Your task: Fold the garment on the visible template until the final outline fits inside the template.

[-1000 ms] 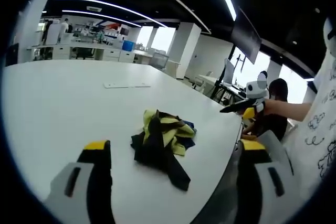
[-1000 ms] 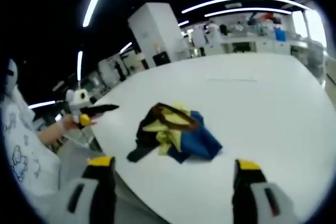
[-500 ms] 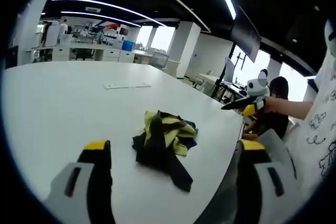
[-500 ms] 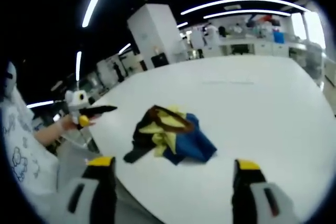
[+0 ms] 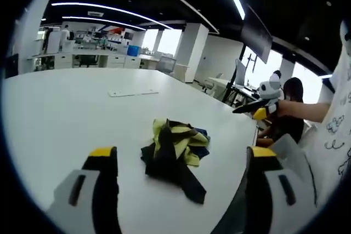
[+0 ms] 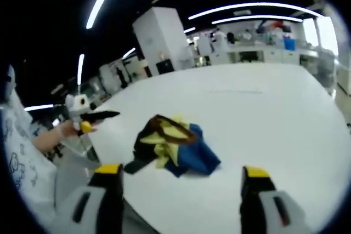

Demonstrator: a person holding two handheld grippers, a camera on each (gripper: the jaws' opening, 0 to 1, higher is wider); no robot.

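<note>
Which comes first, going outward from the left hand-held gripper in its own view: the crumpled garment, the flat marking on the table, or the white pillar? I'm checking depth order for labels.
1. Crumpled garment, just ahead between the jaws, near the table's edge.
2. Flat marking, mid-table, beyond the garment and to its left.
3. White pillar, past the table's far edge, in the room behind.

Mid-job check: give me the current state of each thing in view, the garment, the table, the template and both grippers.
garment: crumpled in a heap, not folded, lying near the table edge, untouched.
table: white, bearing the garment.
template: faint outline far across the table, too faint to confirm; garment not on it.
left gripper: open, holding nothing, short of the garment.
right gripper: open, holding nothing, short of the garment.
</note>
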